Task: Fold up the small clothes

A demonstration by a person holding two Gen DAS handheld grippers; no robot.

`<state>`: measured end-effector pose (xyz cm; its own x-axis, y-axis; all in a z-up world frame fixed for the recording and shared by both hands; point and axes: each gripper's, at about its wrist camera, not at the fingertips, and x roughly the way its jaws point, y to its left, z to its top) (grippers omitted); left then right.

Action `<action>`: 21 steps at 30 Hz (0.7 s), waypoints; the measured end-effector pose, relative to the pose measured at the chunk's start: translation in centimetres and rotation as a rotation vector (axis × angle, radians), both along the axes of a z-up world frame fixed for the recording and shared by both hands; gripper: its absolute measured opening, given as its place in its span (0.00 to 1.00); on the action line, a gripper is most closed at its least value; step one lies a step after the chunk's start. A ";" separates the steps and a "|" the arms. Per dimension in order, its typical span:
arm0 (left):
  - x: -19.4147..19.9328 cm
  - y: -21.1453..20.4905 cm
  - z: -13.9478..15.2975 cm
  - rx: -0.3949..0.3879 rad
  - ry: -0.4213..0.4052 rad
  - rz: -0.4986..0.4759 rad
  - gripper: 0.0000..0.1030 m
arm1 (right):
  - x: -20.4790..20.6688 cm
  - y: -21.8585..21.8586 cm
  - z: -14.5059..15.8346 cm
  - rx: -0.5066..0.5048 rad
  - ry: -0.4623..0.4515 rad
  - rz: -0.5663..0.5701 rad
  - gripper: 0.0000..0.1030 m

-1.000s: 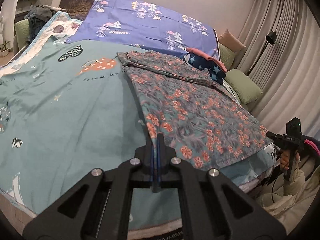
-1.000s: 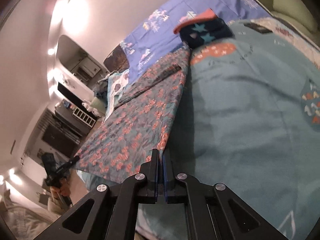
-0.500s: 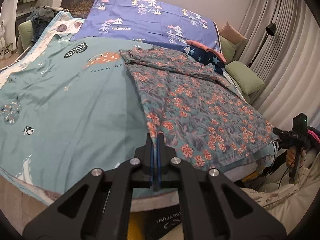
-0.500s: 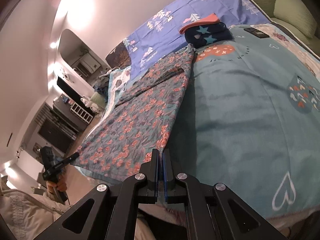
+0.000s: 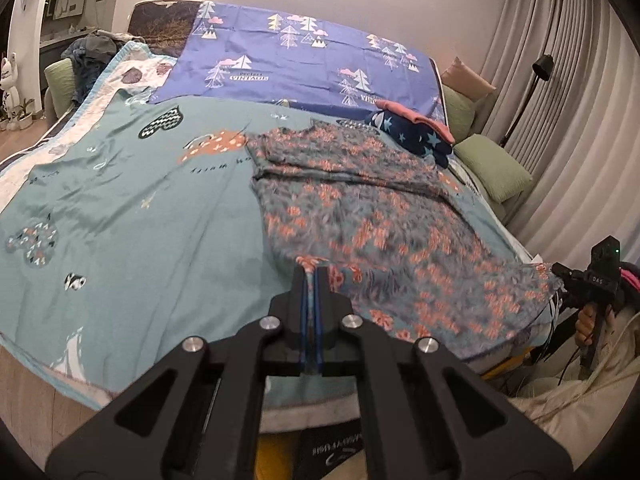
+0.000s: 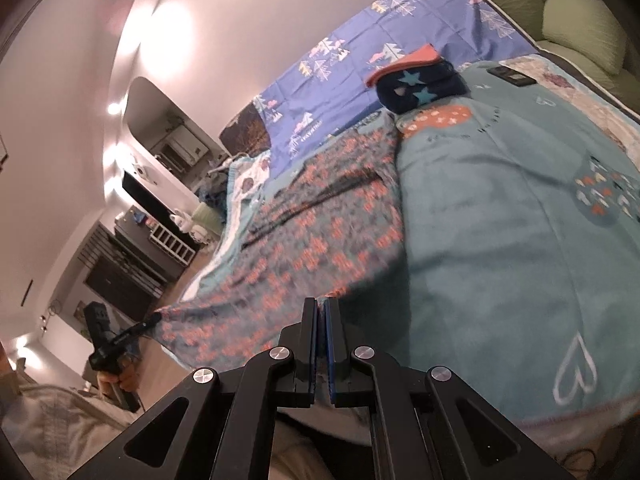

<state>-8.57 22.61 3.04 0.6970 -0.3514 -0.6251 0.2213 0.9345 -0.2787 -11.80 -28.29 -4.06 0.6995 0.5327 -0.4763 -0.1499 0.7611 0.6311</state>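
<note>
On the teal bedspread (image 5: 132, 216), a floral garment (image 5: 372, 208) lies spread flat, its top near the folded star-print clothes (image 5: 416, 136) by the purple sheet (image 5: 296, 64). The left gripper (image 5: 311, 270) is clamped tight on one near corner of the hem, and the right gripper (image 6: 321, 304) is pinched shut on the other. Compared with a second ago, both hands have lifted and drawn back toward the person: more of the bed's near edge and the floor below it now show, and the hem hangs raised off the bedspread, stretched between the two grips, the cloth blurred with motion. This suggests the fold is just starting, with the bottom edge picked up and ready to be carried toward the neckline. The top half rests on the bed.
</note>
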 end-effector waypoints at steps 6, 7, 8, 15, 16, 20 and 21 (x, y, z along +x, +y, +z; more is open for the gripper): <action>1.0 -0.1 0.2 0.002 0.000 0.008 0.04 | 0.9 -0.2 1.2 -0.012 -0.021 -0.008 0.03; 1.2 -0.1 0.3 -0.004 0.000 0.011 0.04 | 1.0 -0.4 1.4 -0.004 -0.030 -0.011 0.03; 1.7 0.0 0.5 -0.010 -0.002 0.014 0.04 | 1.1 -0.6 1.8 0.001 -0.042 -0.013 0.03; 6.5 -0.5 2.5 -0.031 -0.060 0.008 0.04 | 5.0 -1.4 4.7 0.049 -0.147 -0.055 0.03; 7.0 -0.6 2.7 -0.027 -0.064 0.007 0.04 | 5.7 -1.4 5.0 0.049 -0.154 -0.054 0.03; 8.9 -1.1 2.1 -0.010 -0.040 0.000 0.04 | 8.0 -0.5 4.8 -0.006 -0.095 -0.012 0.05; 9.1 -1.1 1.4 -0.002 -0.024 -0.003 0.04 | 8.1 -0.1 4.3 -0.040 -0.063 0.000 0.06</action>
<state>0.53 21.46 4.45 0.7106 -0.3545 -0.6078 0.2305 0.9334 -0.2749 -3.72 -28.40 0.19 0.7288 0.5137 -0.4527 -0.1879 0.7858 0.5892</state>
